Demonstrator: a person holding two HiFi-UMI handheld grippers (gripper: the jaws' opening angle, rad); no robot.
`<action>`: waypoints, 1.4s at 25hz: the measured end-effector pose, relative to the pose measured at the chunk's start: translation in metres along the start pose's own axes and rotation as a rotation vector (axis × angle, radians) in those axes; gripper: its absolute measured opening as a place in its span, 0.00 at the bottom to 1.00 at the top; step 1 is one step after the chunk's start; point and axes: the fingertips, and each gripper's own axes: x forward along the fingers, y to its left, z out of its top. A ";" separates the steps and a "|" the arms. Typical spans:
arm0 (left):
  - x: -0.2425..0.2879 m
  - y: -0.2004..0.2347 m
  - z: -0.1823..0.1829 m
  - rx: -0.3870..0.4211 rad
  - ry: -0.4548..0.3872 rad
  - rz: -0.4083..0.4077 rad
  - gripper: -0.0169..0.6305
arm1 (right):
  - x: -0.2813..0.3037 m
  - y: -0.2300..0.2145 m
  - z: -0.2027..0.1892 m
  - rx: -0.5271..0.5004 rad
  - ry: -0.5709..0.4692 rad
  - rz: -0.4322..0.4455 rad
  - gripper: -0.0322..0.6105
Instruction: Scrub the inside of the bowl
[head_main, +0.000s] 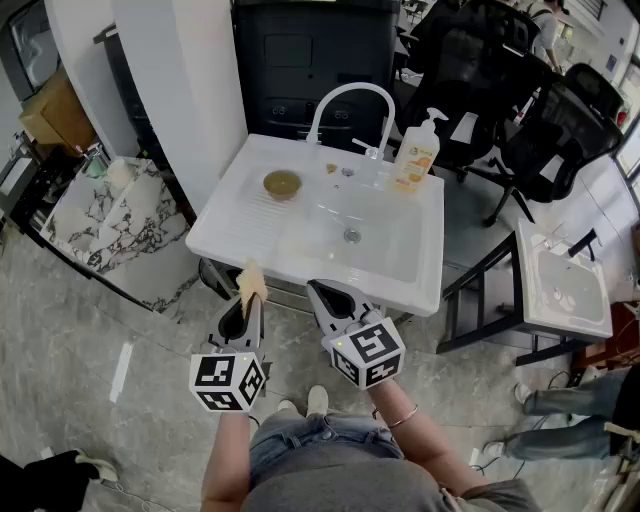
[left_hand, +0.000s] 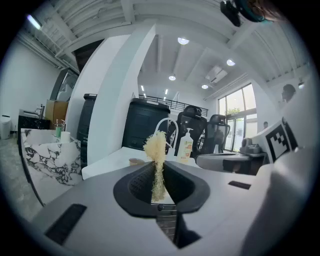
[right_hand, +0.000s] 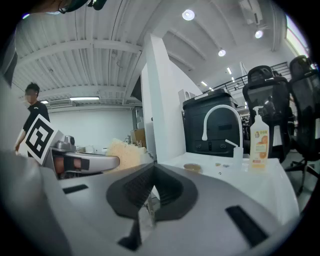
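A small brown bowl (head_main: 282, 184) rests on the ribbed drainboard of the white sink (head_main: 230, 230); it shows small and far off as the bowl (left_hand: 135, 161) and bowl (right_hand: 192, 167). My left gripper (head_main: 250, 292) is shut on a pale yellow loofah scrubber (head_main: 251, 278), which sticks up between its jaws as the scrubber (left_hand: 156, 150). My right gripper (head_main: 328, 297) is shut with nothing in it. Both hang in front of the sink's near edge, well short of the bowl.
A white arched faucet (head_main: 345, 100) and an orange soap pump bottle (head_main: 416, 155) stand at the sink's back. A marble-top table (head_main: 110, 215) lies left, black office chairs (head_main: 540, 130) back right, a second small sink (head_main: 565, 285) right. Another person's legs (head_main: 570, 420) show lower right.
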 end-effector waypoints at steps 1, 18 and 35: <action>0.001 0.000 0.000 0.001 0.000 0.001 0.10 | 0.000 0.000 0.000 0.000 -0.001 0.004 0.06; 0.013 0.002 0.002 0.038 -0.004 0.048 0.10 | 0.012 -0.020 0.000 -0.032 0.001 0.018 0.07; 0.081 0.065 0.017 0.049 0.016 0.056 0.10 | 0.095 -0.052 0.005 -0.134 0.065 0.005 0.07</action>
